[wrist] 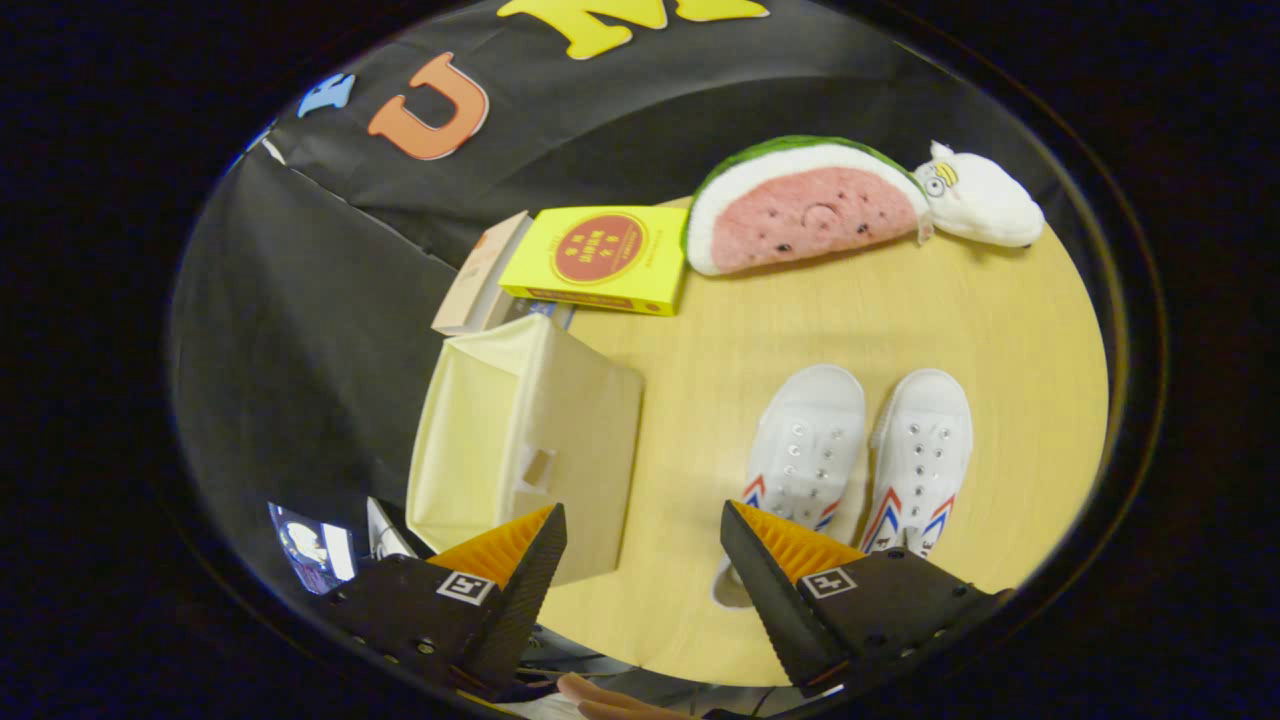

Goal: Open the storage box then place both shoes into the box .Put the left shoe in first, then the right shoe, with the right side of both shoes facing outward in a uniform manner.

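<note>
Cream fabric storage box (520, 440) stands open on desk (700, 400) | tongs (643, 545) apart, empty | left white canvas shoe (808, 445) just ahead | I'd grab it next.

You can't read any text: the yellow box's (596, 258) red round label is too small and blurred.

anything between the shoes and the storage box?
Nothing visible. Bare table separates the left shoe and right shoe from the storage box, which stands open. The gripper is open, holding nothing.
</note>
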Tool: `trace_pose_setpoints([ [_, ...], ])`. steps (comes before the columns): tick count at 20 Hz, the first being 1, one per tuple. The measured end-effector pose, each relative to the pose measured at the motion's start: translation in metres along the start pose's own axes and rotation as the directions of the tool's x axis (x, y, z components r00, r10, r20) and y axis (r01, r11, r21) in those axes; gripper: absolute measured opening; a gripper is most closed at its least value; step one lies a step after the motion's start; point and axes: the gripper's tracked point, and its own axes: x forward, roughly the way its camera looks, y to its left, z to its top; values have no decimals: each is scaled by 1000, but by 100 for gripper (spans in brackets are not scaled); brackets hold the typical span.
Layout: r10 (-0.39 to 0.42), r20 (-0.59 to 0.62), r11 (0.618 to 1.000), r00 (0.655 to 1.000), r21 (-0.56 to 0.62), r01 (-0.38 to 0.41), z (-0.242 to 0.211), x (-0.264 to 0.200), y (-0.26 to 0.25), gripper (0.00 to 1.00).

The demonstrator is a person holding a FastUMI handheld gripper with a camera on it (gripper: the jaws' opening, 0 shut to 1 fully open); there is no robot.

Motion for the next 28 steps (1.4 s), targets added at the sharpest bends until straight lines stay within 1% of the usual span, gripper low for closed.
trace_pose_setpoints([
  [5,-82,-88,997,993,-5,82,-31,27,-57,94],
  [7,-139,-113,990,984,-20,137,-39,37,-78,93],
  [9,-181,-143,983,973,-27,179,-44,46,-94,86],
  [12,-200,-112,980,973,-5,201,-34,59,-103,68],
  [14,-254,-94,967,963,-8,255,-28,65,-117,54],
  [16,-281,-110,960,954,-46,277,-33,72,-118,40],
  [17,-272,-83,961,959,-74,267,-29,75,-117,40],
  [18,-250,-102,967,963,-71,244,-36,82,-110,38],
  [19,-253,-83,967,964,-67,248,-30,73,-110,23],
  [20,-248,-88,968,965,-58,244,-32,78,-111,8],
  [21,-237,-87,971,968,-30,236,-33,78,-110,8],
  [22,-217,-77,976,973,-9,217,-32,77,-107,0],
  [28,-119,-54,990,991,63,122,-40,57,-100,0],
])
